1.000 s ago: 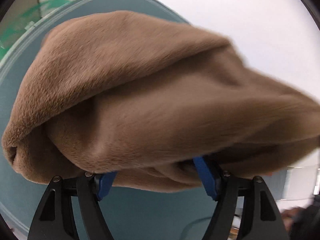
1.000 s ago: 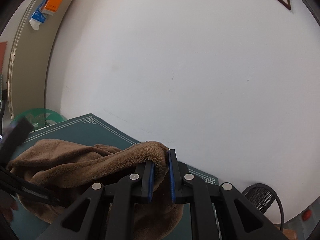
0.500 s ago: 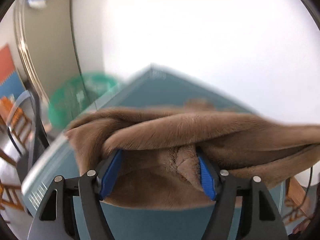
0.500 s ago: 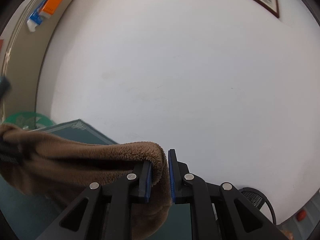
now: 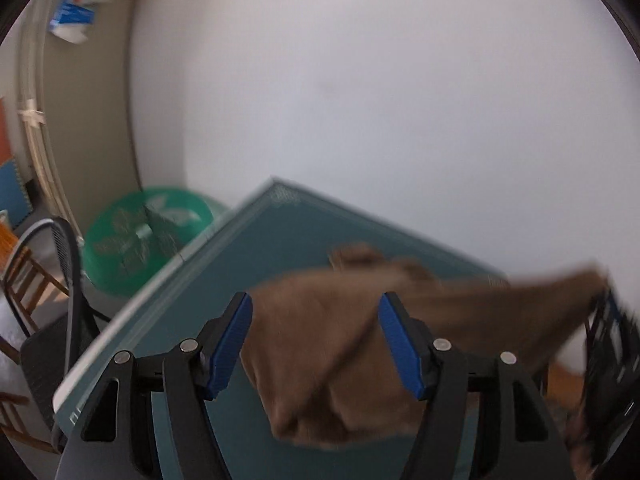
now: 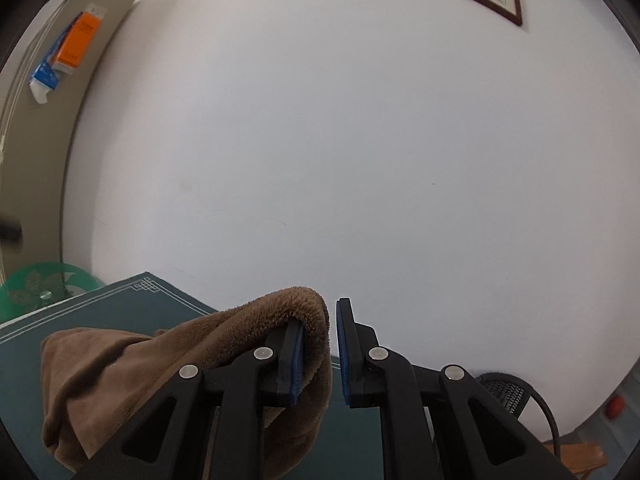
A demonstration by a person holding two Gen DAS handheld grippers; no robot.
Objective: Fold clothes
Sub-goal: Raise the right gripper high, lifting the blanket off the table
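Note:
A brown fleece garment [image 5: 344, 356] hangs in the air above the teal table [image 5: 256, 248]. My left gripper [image 5: 316, 344] is open; the cloth hangs between its blue pads, blurred, and stretches right toward the other gripper [image 5: 608, 344]. In the right wrist view my right gripper [image 6: 320, 352] is nearly closed, with the garment [image 6: 168, 364] draped over its left finger [image 6: 292, 360] and pinched between the pads. The cloth droops left and down over the table [image 6: 104, 308].
A white wall stands right behind the table. A green round basket [image 5: 144, 240] sits left of the table, with a black mesh chair [image 5: 60, 320] in front of it. Another dark chair [image 6: 508, 392] is at lower right.
The left gripper has lifted and pulled back; the cloth that covered its view now hangs lower and smaller. The right gripper still holds the cloth's edge, raised slightly.

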